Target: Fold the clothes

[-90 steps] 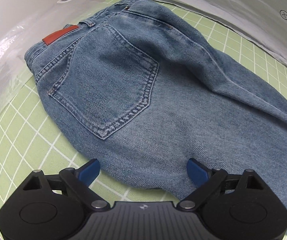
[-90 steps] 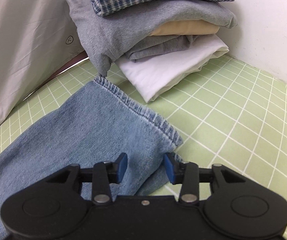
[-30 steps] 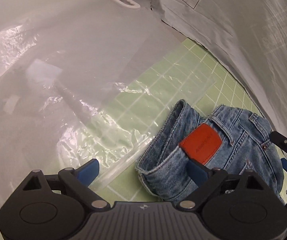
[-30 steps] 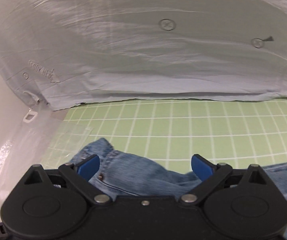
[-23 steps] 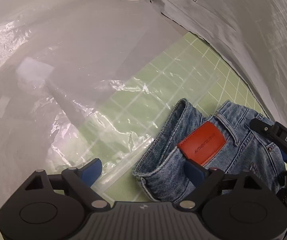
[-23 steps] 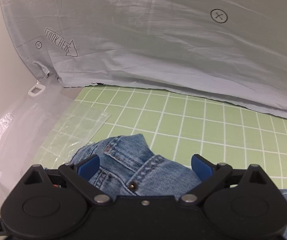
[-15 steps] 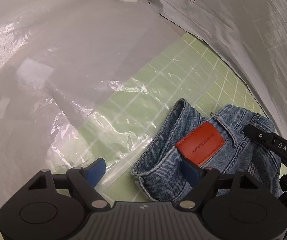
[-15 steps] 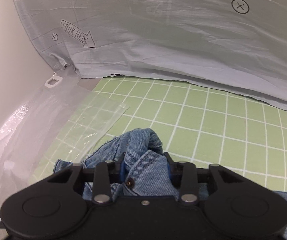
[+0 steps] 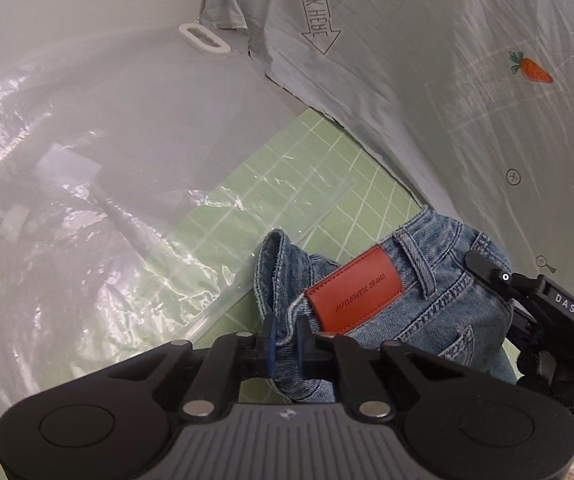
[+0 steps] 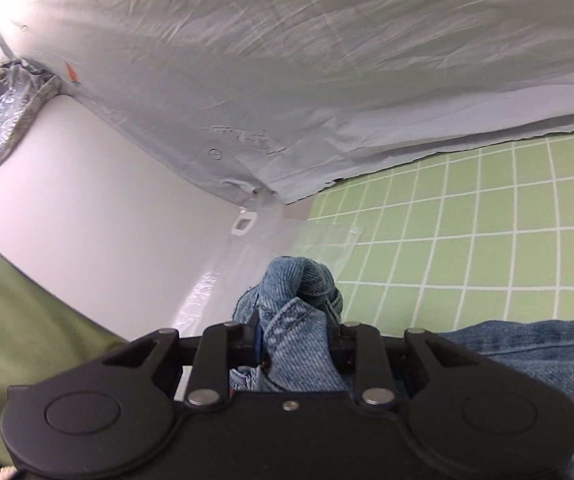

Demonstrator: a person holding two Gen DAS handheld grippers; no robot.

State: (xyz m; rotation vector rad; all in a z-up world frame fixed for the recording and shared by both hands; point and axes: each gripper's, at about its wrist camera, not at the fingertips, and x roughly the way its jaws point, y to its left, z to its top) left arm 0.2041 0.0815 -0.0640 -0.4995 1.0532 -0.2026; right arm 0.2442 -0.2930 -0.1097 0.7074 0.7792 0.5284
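Note:
The blue jeans [image 9: 427, 312] lie on the green grid mat [image 9: 287, 188], their waistband lifted, with a red leather patch [image 9: 353, 294] facing the left wrist camera. My left gripper [image 9: 285, 338] is shut on the waistband edge beside the patch. The right gripper [image 9: 499, 280] shows at the right of that view, pinching the other side of the waistband. In the right wrist view my right gripper [image 10: 295, 340] is shut on a bunched fold of the jeans [image 10: 299, 312], and more denim [image 10: 527, 344] trails off to the right.
A grey printed sheet [image 9: 467, 80] covers the far side of the mat. Clear crinkled plastic [image 9: 87, 220] with a white handle loop [image 9: 203, 38] lies to the left. A white wall [image 10: 99, 216] and a green sleeve [image 10: 15, 320] fill the left of the right wrist view.
Both grippers have gone from the trouser legs to the waistband. The right one shut on it half a second ago; the left one has just shut. The waistband now rises off the mat.

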